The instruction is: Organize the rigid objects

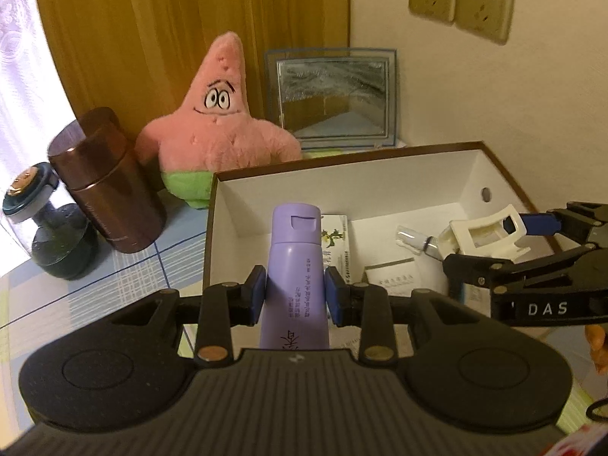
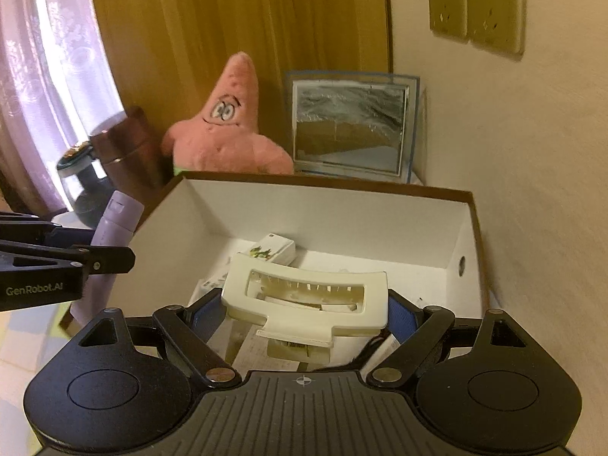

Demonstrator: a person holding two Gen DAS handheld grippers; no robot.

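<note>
Lilac bottle (image 1: 294, 266) with flip cap; cream plastic holder (image 2: 309, 300)

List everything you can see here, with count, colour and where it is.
Box: one, white inside, brown rim, centre.
Bottle: one, lilac, in left tool.
Plastic piece: one, cream, in right tool.
Cartons: a few, white, inside box.
Plush star: one, pink, behind box.
Frame: one, blue-edged, against wall.
Canister: one, brown, left of plush.
Jar: one, clear, dark lid, far left.
Sockets: two, beige, wall.
Left tool: one, black, blue pads, shut on bottle.
Right tool: one, black, blue pads, gripping plastic piece.
</note>
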